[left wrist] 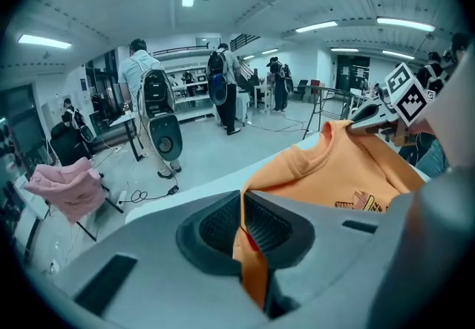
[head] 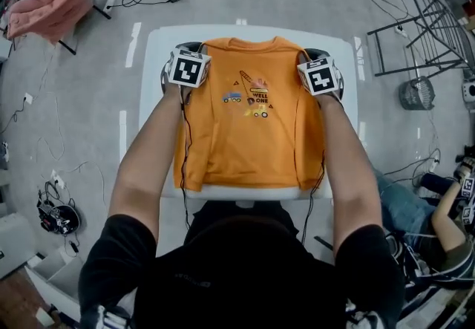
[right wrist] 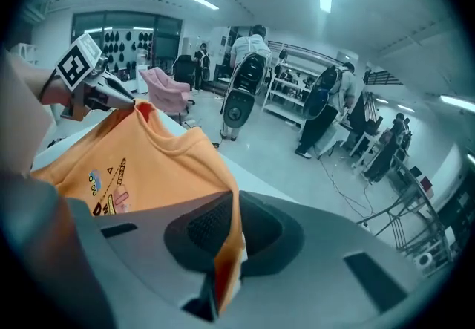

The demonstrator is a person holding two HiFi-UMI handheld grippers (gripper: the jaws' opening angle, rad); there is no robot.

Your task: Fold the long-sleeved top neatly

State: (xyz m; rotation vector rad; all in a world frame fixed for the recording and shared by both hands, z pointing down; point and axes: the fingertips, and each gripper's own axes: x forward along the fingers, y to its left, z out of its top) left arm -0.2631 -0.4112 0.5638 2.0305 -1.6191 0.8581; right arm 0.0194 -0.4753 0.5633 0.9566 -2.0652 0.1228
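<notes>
Pinching orange top (head: 252, 143): left gripper (left wrist: 242, 225), right gripper (right wrist: 233, 222)

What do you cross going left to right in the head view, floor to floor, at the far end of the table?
Pink garment on its stand → left tool, shut on one shoulder → orange long-sleeved top → right tool, shut on the other shoulder → metal rack.

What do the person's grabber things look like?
The left gripper and right gripper are grey with dark ribbed pads. Each carries a white cube with black square markers and a thin black cable. The person wears a black short-sleeved shirt.
</notes>
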